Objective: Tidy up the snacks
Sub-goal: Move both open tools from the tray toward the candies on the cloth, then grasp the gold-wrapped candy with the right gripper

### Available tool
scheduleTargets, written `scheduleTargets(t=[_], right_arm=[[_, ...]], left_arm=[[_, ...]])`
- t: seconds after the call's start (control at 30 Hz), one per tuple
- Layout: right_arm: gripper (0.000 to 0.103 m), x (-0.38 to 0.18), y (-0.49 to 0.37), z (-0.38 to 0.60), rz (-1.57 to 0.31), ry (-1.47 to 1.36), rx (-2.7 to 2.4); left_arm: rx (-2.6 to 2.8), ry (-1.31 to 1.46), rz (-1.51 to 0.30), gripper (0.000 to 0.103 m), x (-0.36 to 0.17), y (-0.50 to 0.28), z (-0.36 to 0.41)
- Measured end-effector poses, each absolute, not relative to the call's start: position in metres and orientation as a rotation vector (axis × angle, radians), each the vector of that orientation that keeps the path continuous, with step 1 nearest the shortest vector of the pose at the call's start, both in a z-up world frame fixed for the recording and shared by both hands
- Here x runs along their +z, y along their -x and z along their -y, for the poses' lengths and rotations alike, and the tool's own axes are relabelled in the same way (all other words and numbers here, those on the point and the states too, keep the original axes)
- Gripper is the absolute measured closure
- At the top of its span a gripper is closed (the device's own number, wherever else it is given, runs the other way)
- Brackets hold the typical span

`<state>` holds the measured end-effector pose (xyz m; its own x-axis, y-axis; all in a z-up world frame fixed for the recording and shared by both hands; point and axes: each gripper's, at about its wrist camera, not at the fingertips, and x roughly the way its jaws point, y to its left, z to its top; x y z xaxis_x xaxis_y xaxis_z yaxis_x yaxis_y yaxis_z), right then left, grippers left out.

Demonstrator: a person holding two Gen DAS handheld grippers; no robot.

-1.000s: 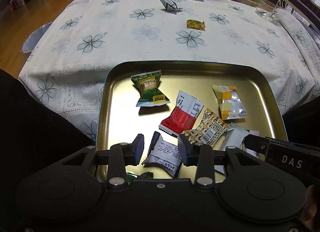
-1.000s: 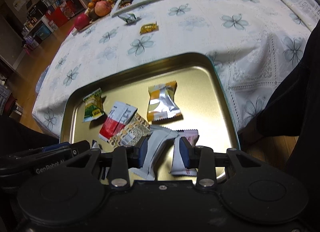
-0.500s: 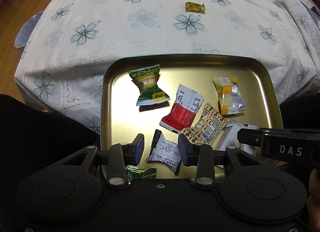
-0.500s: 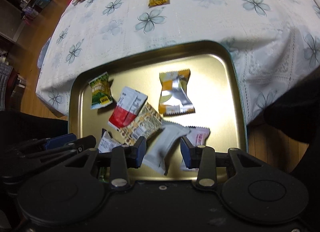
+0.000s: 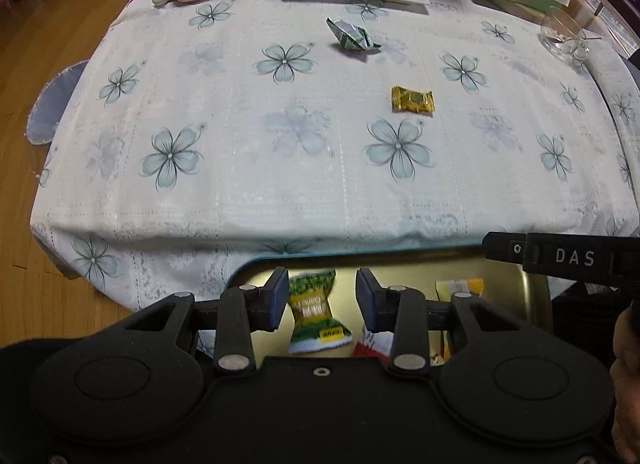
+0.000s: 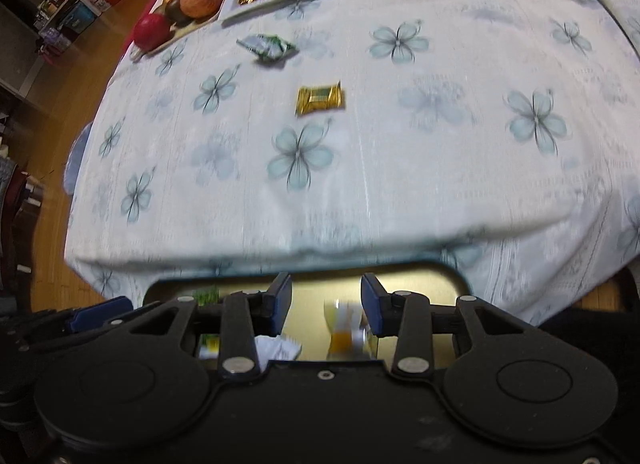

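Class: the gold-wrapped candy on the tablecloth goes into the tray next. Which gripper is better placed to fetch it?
Probably the right gripper: open, empty, and the gold candy lies almost dead ahead. From the left gripper it sits off to the right.

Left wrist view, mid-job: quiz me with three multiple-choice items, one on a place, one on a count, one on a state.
1. Where does the gold-wrapped candy lie?
A. in the tray
B. on the tablecloth
C. on the white plate

2. How many wrapped snacks lie loose on the tablecloth?
A. two
B. four
C. none

3. How do the jaws of the left gripper stand?
A. shut on a snack
B. open, holding nothing
C. out of view

Answers:
1. B, it sits on the cloth well beyond the gold tray.
2. A, only the gold candy and the green-and-white packet lie there.
3. B, the pads stand apart, with the green snack lying in the tray below them.
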<state>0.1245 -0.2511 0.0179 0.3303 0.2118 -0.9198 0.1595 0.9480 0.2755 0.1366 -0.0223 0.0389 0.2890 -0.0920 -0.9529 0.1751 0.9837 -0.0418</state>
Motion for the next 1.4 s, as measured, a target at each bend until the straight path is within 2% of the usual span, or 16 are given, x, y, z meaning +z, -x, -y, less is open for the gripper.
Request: scheduleTargets(t=[0.33, 0.6, 0.8, 1.2, 1.33, 1.4], right_arm=[[0.062, 0.011, -0.224, 0.258, -1.233, -0.354, -0.025], [0.057, -0.011, -0.292, 0.265, -1.224, -0.411, -0.070], [0.055, -0.040, -0.317, 0.263, -1.264, -0.458, -0.107], [0.051, -0.066, -0.339, 0.236, -1.295, -0.360, -0.162], [0.055, -0.066, -0.340, 0.229, -1.281, -0.322, -0.169], [0.066, -0.066, -0.340, 0.228, -1.283, -0.314, -0.165]], left_arm=[[-0.143, -0.061, -1.253, 0.056, 0.031, -0.214, 0.032], [-0.089, -0.070, -1.240, 0.056, 0.015, -0.265, 0.032], [-0.064, 0.000, -1.288, 0.056, 0.003, -0.280, 0.022], [-0.061, 0.036, -1.287, 0.056, 0.006, -0.287, 0.021], [-0.066, 0.061, -1.301, 0.056, 0.004, -0.288, 0.019], [-0.063, 0.069, -1.305, 0.056, 0.003, -0.288, 0.018]])
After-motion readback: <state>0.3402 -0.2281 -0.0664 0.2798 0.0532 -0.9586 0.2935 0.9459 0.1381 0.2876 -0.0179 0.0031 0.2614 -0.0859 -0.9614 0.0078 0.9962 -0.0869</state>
